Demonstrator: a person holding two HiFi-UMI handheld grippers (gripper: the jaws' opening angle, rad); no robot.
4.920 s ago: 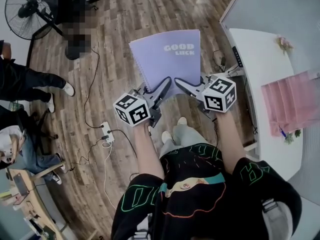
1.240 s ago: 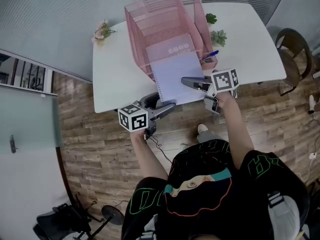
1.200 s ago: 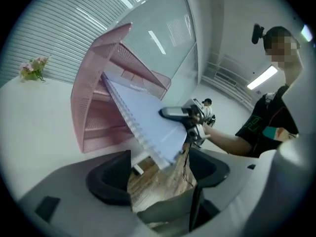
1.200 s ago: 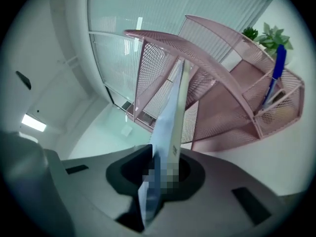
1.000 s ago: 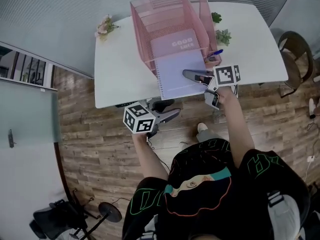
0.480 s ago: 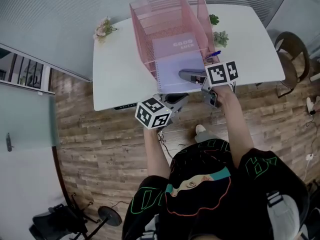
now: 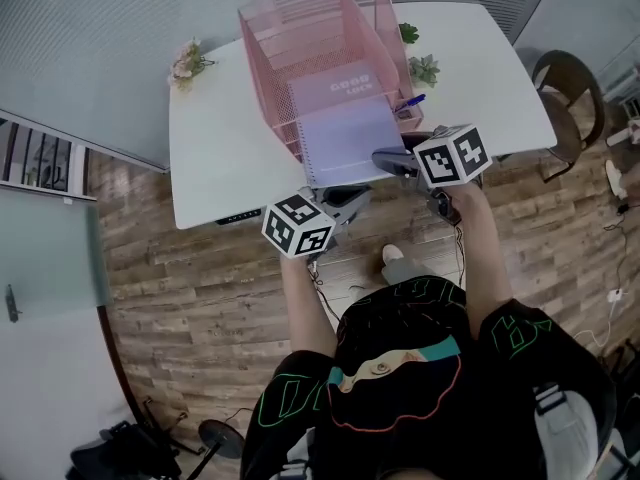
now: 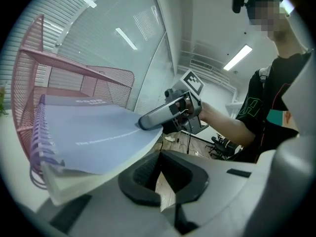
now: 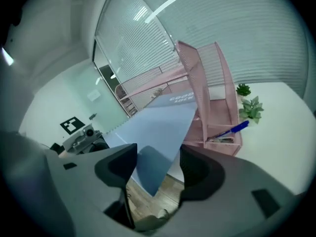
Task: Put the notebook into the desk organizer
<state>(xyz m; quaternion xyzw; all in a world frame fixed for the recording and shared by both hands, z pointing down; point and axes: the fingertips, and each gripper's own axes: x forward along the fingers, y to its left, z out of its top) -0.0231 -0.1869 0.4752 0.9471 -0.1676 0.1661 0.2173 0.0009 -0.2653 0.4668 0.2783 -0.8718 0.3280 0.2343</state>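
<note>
Since a second ago, my left gripper (image 7: 356, 196) has swung in to the near end of the notebook (image 7: 340, 128), and my right gripper (image 7: 384, 156) has let it go.
Lavender cover, white lettering, spiral binding down its left edge: it lies sloped in the pink mesh desk organizer (image 7: 262, 38), near end jutting past the desk (image 7: 215, 148) edge. My left gripper's jaws are pressed together, empty, just below that end. My right gripper's jaws have just been opening and stand wide, the notebook's near right corner between them, not gripped.
</note>
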